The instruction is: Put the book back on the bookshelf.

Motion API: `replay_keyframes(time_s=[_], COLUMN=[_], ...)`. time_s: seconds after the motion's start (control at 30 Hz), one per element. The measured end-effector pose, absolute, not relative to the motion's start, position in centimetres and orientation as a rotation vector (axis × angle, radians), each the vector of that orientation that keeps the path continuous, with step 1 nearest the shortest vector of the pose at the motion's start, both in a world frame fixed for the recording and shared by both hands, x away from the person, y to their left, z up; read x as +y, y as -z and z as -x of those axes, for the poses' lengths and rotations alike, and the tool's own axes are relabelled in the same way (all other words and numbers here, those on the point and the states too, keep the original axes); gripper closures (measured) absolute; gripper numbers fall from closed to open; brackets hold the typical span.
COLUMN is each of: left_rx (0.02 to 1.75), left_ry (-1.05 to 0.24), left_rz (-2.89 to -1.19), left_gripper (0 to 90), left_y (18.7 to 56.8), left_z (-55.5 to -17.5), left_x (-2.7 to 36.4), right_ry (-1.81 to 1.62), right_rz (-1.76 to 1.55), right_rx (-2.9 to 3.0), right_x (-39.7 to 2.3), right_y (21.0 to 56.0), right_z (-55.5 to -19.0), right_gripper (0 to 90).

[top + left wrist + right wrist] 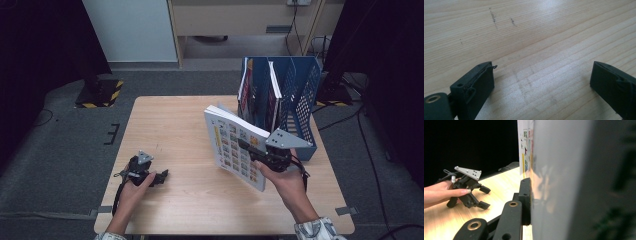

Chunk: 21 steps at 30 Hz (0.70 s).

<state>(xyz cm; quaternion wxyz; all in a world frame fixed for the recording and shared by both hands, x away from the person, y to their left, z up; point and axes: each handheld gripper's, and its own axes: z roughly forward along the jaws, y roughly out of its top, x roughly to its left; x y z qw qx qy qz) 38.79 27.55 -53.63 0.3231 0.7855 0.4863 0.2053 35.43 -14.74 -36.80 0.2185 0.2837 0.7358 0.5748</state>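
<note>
Book (pixel 235 147) cover print unreadable; right tongs (pixel 250 148) clamp it above table (pixel 170 125).

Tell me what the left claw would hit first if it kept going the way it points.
Most likely the wooden table: the left claw, jaws open and holding nothing, angles down at bare tabletop just ahead. Exact depth is unclear.

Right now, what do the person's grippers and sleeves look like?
Both grippers are black. The left gripper and the right gripper each carry a grey three-cornered plate on top and trail a black cable. In the gripper views the jaws are blocky, with brass-coloured rivets at the joints. The sleeves are light with a dark pattern.
</note>
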Motion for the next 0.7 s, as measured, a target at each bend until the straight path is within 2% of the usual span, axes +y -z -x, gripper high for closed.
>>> replay_keyframes(time_s=[0.7], left_rx=[1.277], left_ry=[-0.539], left_rz=[-2.061], left_gripper=[4.3], left_y=[53.6], left_z=[-38.8], left_x=[27.5], right_ry=[-1.58], right_rz=[-0.816], right_rx=[2.022], right_x=[-16.7], right_y=[36.8], right_z=[-34.8], right_gripper=[74.0])
